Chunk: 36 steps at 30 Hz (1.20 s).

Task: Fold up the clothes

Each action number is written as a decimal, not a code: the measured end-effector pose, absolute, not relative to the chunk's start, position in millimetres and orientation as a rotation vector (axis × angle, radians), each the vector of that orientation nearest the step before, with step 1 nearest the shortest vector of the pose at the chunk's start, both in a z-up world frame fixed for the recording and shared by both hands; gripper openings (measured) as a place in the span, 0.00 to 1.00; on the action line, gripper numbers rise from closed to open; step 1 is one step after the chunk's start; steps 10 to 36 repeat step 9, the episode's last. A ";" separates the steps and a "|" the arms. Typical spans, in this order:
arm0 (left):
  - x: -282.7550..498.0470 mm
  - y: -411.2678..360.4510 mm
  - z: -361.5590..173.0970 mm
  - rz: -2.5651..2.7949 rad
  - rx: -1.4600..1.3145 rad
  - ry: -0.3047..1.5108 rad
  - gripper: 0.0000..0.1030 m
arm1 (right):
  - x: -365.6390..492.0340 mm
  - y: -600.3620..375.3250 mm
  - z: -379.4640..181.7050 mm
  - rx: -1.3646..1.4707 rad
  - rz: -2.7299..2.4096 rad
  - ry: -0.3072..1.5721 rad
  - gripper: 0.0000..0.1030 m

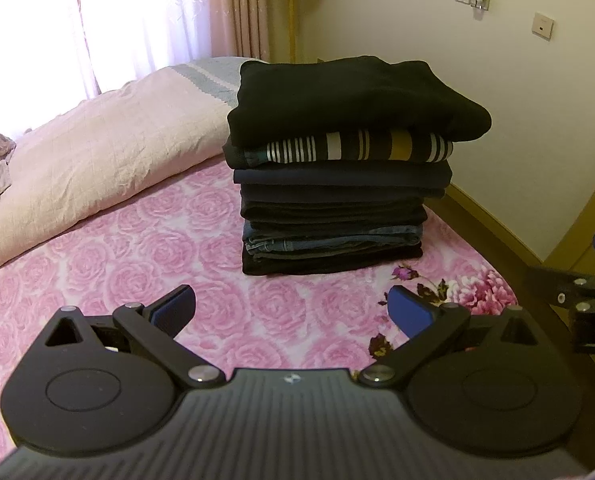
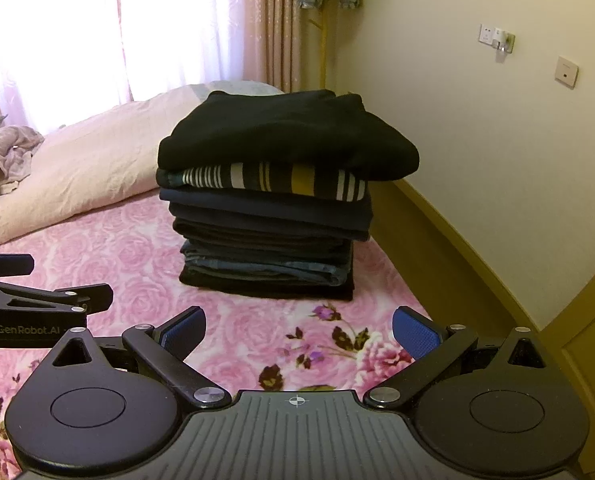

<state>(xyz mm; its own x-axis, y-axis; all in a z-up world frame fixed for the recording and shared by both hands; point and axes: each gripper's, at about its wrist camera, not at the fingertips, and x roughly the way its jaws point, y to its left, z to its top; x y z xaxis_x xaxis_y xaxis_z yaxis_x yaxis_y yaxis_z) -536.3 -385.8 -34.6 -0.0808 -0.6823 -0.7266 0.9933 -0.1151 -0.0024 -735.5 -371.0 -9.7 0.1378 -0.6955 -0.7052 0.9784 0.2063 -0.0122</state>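
Black sweater (image 1: 349, 96) tops folded stack (image 1: 333, 208) on pink floral bed (image 1: 137, 264). Left gripper (image 1: 291, 310) and right gripper (image 2: 297, 330): fingers wide, empty, short of stack.

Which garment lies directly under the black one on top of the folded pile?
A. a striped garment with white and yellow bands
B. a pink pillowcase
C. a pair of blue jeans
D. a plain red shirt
A: just below the black top garment, the striped garment shows white and yellow bands in the pile.
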 end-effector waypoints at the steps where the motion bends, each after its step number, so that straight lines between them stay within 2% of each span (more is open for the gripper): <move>1: -536.2 -385.8 -34.7 -1.584 0.681 0.610 0.98 | -735.0 -371.0 -9.8 0.522 -1.292 0.664 0.99; 36: -533.8 -381.8 -34.3 -1.569 0.675 0.597 0.98 | -733.0 -371.2 -10.9 0.525 -1.286 0.662 0.99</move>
